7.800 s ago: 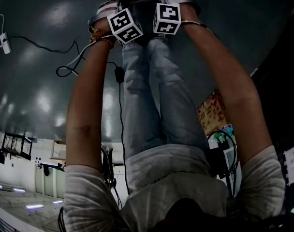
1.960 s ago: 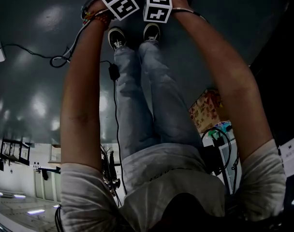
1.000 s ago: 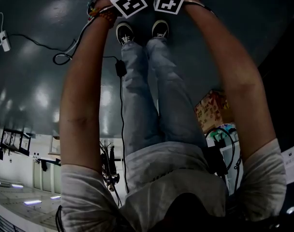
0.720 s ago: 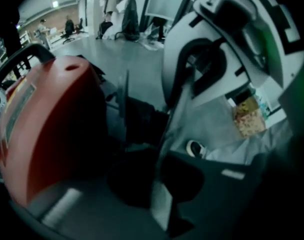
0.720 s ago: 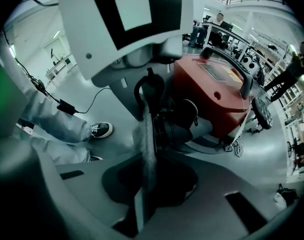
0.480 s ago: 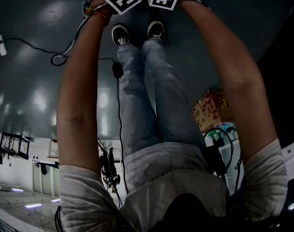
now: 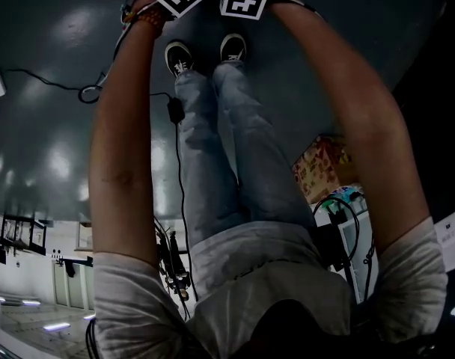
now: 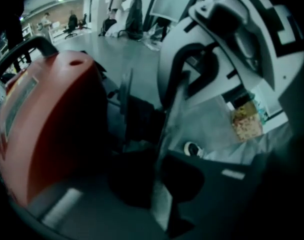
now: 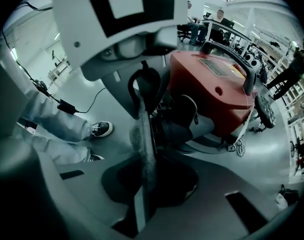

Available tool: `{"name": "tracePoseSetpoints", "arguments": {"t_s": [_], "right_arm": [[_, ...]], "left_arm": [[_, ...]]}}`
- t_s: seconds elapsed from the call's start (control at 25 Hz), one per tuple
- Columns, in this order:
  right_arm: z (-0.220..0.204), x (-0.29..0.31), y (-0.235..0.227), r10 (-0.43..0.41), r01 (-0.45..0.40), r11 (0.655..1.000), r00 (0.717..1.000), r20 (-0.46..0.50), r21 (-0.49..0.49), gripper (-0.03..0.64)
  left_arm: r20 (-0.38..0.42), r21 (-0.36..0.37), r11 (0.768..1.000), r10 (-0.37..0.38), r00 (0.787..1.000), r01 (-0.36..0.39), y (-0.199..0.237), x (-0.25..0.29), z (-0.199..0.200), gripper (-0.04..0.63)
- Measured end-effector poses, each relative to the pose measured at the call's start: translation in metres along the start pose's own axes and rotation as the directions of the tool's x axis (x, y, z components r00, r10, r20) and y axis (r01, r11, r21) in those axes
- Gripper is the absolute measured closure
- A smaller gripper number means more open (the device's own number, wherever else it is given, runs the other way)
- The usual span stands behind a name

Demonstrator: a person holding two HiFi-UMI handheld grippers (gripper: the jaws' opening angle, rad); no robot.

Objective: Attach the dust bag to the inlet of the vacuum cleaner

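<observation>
Pinching dust bag [image 9: 146,134], left gripper [image 8: 159,181], right gripper [image 9: 144,180] (both clamped), red vacuum [image 9: 212,94] beside

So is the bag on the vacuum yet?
Not quite. Picked up: the dust bag is pinched in the left gripper and right gripper. In hand: it sits beside the black inlet of the red vacuum. Left, probably: pushing it on, then letting go.

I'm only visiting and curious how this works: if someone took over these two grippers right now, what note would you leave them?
Left gripper and right gripper: both shut on the bag, seen edge-on between them.
The bag is close by the black inlet of the vacuum.
Done: bag brought to the inlet.
Left: press it on; I cannot tell whether it has seated.
</observation>
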State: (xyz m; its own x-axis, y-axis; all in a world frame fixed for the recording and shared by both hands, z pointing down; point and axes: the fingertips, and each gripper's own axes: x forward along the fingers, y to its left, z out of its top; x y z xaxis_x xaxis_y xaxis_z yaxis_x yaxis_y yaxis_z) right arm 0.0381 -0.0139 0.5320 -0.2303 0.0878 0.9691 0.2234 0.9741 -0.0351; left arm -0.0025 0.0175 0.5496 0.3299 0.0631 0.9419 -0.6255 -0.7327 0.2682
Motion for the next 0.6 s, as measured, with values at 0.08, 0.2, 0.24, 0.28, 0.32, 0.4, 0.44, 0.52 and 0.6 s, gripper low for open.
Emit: {"name": "tracePoseSetpoints", "arguments": {"t_s": [0.08, 0.2, 0.24, 0.28, 0.32, 0.4, 0.44, 0.52, 0.6], "right_arm": [[-0.003, 0.004, -0.002, -0.003, 0.003, 1.0, 1.0, -0.004, 0.005, 0.58], [-0.004, 0.012, -0.004, -0.002, 0.002, 1.0, 1.0, -0.005, 0.011, 0.58], [-0.004, 0.013, -0.004, -0.003, 0.003, 1.0, 1.0, -0.005, 0.014, 0.58], [-0.004, 0.012, -0.004, -0.004, 0.004, 1.0, 1.0, -0.005, 0.02, 0.58], [-0.004, 0.011, -0.002, -0.006, 0.006, 1.0, 1.0, -0.006, 0.025, 0.58], [-0.004, 0.007, 0.002, -0.008, 0.009, 1.0, 1.0, -0.01, 0.028, 0.581], [-0.004, 0.005, 0.004, -0.008, 0.008, 1.0, 1.0, -0.01, 0.027, 0.581], [-0.004, -0.001, 0.005, -0.007, 0.007, 1.0, 1.0, -0.006, 0.022, 0.581], [-0.001, -0.003, 0.003, -0.01, 0.01, 1.0, 1.0, -0.002, 0.012, 0.581]], "left_arm": [[0.006, 0.009, 1.0, -0.001, 1.0, 0.001, -0.005, -0.006, 0.0, 0.566], [0.029, 0.056, 0.998, 0.018, 0.999, -0.02, -0.006, -0.016, 0.004, 0.57], [0.033, 0.068, 0.997, 0.026, 0.999, -0.028, -0.004, -0.017, 0.005, 0.569], [0.033, 0.073, 0.997, 0.03, 0.999, -0.032, -0.001, -0.017, 0.006, 0.569], [0.029, 0.07, 0.997, 0.029, 0.999, -0.031, 0.002, -0.016, 0.007, 0.566], [0.02, 0.056, 0.998, 0.023, 1.0, -0.024, 0.007, -0.011, 0.007, 0.561], [0.019, 0.048, 0.999, 0.021, 1.0, -0.022, 0.009, -0.007, 0.007, 0.561], [0.017, 0.029, 0.999, 0.019, 1.0, -0.019, 0.01, 0.0, 0.007, 0.56], [0.014, 0.009, 1.0, 0.017, 1.0, -0.018, 0.009, 0.002, 0.005, 0.56]]}}
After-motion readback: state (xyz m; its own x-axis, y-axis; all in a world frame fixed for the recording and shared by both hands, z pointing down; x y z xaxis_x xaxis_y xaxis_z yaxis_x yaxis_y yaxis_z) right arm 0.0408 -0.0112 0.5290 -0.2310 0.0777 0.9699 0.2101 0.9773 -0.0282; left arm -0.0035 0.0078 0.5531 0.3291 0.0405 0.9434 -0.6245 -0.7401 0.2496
